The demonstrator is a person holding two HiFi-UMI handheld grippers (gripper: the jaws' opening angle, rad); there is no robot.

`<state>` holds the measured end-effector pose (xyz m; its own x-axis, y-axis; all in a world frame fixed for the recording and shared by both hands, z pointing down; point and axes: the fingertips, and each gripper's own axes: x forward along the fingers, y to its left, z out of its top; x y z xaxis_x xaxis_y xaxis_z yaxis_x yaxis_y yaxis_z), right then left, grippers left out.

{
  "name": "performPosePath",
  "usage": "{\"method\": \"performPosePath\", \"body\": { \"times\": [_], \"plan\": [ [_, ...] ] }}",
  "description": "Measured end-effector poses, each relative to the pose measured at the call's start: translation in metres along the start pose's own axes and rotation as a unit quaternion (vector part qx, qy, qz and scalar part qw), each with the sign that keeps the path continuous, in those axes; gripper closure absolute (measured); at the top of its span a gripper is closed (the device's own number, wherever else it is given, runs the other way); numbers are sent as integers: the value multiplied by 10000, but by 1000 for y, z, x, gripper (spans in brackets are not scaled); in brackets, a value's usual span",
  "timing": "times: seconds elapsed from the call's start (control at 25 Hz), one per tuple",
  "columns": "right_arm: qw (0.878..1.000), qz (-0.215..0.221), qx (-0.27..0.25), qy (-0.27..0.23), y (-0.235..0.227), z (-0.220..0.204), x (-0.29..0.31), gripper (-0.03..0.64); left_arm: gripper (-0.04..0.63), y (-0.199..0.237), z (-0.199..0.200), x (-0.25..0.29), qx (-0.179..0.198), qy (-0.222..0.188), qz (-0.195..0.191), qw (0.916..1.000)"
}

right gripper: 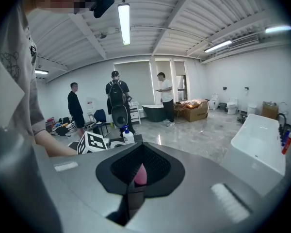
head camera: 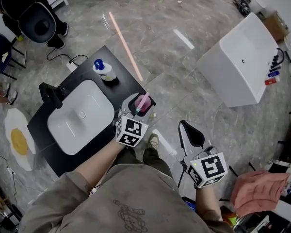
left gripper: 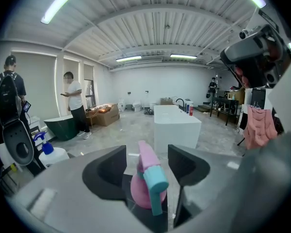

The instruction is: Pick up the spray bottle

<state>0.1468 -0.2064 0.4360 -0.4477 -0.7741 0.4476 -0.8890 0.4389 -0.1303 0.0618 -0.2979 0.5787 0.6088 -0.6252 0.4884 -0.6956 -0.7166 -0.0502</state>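
A pink spray bottle [head camera: 142, 103] with a teal nozzle stands at the near right corner of the black counter [head camera: 117, 85]. My left gripper [head camera: 138, 111] is at that corner, open. In the left gripper view the spray bottle [left gripper: 146, 186] stands between the two black jaws with a gap on each side, and the left gripper [left gripper: 145, 163] does not touch it. My right gripper [head camera: 189, 131] hangs lower right over the floor, shut and empty. In the right gripper view, a pink sliver of the bottle [right gripper: 140, 174] shows beyond the shut right gripper [right gripper: 141, 166].
A white sink basin [head camera: 80, 116] is set in the counter, with a black faucet [head camera: 51, 95] at its left and a blue-capped pump bottle [head camera: 103, 70] behind. A white bathtub [head camera: 242, 64] stands far right. A pink cloth [head camera: 258, 188] hangs at lower right. People stand in the background.
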Motion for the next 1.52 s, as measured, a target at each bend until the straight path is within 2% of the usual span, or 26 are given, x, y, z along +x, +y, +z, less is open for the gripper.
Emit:
{"method": "performPosePath", "body": {
  "times": [0.28, 0.52, 0.64, 0.84, 1.16, 1.52],
  "plan": [
    [9998, -99, 64, 184, -5, -14, 0, 586, 331, 3, -18, 21, 53, -15, 112, 9999],
    [9994, -148, 97, 282, -7, -24, -1, 586, 365, 9, -22, 28, 121, -197, 231, 9995],
    [9994, -150, 105, 303, -8, -26, 0, 586, 429, 9, -22, 29, 194, -207, 232, 9993],
    [9995, -103, 84, 278, -10, -24, 1, 586, 435, 12, -17, 27, 215, -218, 255, 9992],
    [10000, -15, -67, 56, -10, -5, 6, 586, 439, 25, 19, 0, 418, -497, 196, 9977],
    [9976, -33, -386, -582, -15, 52, 4, 586, 440, 56, 92, -60, 451, -974, 402, 9934]
  ]
}}
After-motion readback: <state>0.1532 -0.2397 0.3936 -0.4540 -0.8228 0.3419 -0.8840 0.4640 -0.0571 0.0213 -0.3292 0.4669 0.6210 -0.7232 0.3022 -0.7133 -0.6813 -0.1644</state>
